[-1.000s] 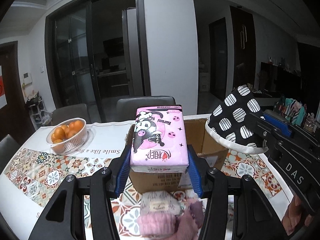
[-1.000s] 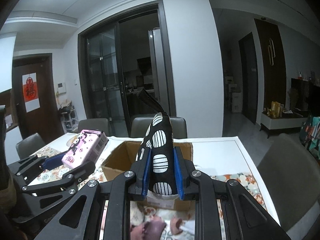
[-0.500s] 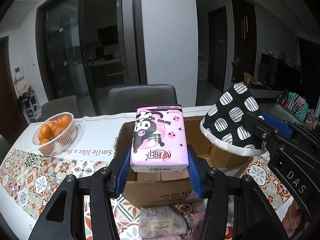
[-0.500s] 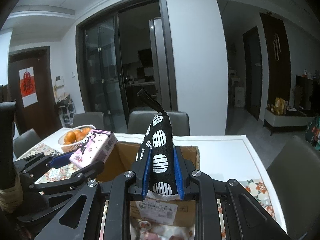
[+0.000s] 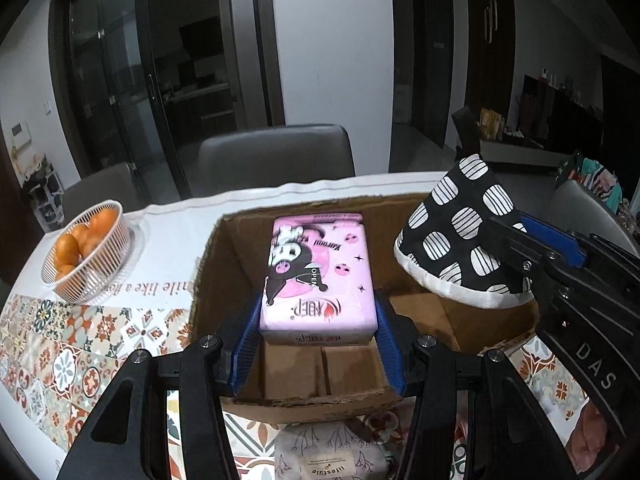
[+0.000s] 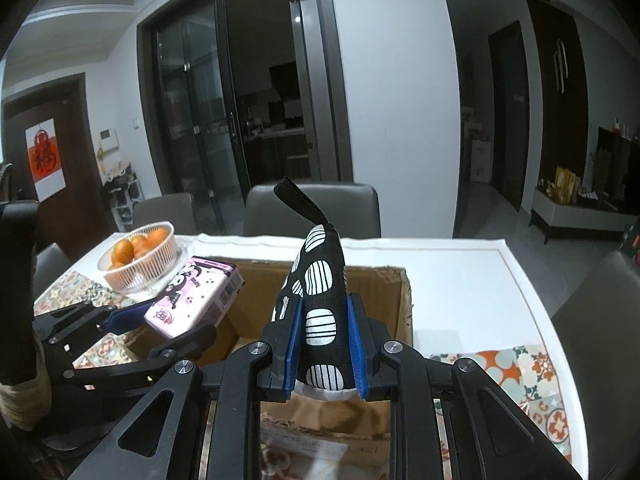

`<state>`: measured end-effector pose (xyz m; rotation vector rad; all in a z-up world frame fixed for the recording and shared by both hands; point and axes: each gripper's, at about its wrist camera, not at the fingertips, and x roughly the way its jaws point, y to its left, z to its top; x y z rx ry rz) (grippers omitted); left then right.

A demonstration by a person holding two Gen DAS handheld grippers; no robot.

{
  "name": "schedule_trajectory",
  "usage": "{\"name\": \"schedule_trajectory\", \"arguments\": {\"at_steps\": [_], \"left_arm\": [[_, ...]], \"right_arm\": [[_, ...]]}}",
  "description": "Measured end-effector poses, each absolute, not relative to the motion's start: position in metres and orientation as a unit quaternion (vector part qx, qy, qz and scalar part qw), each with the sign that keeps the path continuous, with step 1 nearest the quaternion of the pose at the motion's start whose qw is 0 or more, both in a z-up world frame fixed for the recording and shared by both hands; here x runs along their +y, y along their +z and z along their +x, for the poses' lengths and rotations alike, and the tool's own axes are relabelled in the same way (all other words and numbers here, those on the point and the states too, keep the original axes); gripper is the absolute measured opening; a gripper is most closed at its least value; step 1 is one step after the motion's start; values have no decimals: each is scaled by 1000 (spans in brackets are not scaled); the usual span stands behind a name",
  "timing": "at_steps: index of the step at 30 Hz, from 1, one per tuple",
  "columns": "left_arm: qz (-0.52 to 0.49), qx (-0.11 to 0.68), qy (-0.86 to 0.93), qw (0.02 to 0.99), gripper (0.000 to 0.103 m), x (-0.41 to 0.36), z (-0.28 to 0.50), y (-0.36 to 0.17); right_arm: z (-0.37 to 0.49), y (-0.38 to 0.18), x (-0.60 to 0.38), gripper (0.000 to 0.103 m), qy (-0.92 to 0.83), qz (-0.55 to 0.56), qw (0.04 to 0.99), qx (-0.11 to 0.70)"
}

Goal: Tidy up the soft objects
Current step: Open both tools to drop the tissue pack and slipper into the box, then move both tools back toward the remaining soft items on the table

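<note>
My left gripper (image 5: pixel 318 320) is shut on a pink tissue pack (image 5: pixel 318 272) with a cartoon print and holds it over the open cardboard box (image 5: pixel 216 264). My right gripper (image 6: pixel 323 344) is shut on a black oven mitt with white striped dots (image 6: pixel 320 292) and holds it upright over the same box (image 6: pixel 396 304). The mitt also shows at the right of the left wrist view (image 5: pixel 464 240), above the box's right part. The pack shows at the left of the right wrist view (image 6: pixel 196 296).
A white basket of oranges (image 5: pixel 86 252) stands on the patterned tablecloth (image 5: pixel 60 344) left of the box. A grey fabric pouch (image 5: pixel 332 456) lies in front of the box. Grey chairs (image 5: pixel 276 156) stand behind the table.
Both grippers have moved forward and down with their loads. The pack and the mitt, earlier in front of the box, are now over its opening.
</note>
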<state>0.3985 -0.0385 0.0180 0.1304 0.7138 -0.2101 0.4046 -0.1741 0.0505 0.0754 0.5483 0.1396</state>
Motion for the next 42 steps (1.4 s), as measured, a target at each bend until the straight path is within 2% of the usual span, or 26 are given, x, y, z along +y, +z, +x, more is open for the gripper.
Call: {"name": "schedule_trajectory", "arguments": {"at_steps": [1,4,6,7,8,12,16,24,31,42], "left_arm": [[65,347,-100,930,62,-38,398,17],[68,339,-94,934,73,-37,395,17],[73,334,-89,935,75,-36,394,19],[76,331,-85,937,75,-35,392,20],[76,329,-83,938,75,-34,390,22],[70,322,-75,941,76,-26,378,27],[65,310,-70,946,76,-20,358,35],[54,272,-57,959,78,-16,305,59],[46,239,-48,969,80,-16,259,75],[32,226,-44,973,81,-18,197,72]], "right_arm": [[406,48,-175,24,69,38,959,274],[410,45,-173,26,68,37,957,281],[409,44,-174,35,63,39,957,281],[408,45,-174,44,60,41,958,278],[406,46,-175,48,54,41,959,274],[397,54,-176,48,38,38,962,266],[382,61,-177,55,32,40,965,258],[339,81,-176,55,29,34,970,240],[299,96,-179,60,20,31,976,216],[237,101,-195,64,-3,31,980,198]]}}
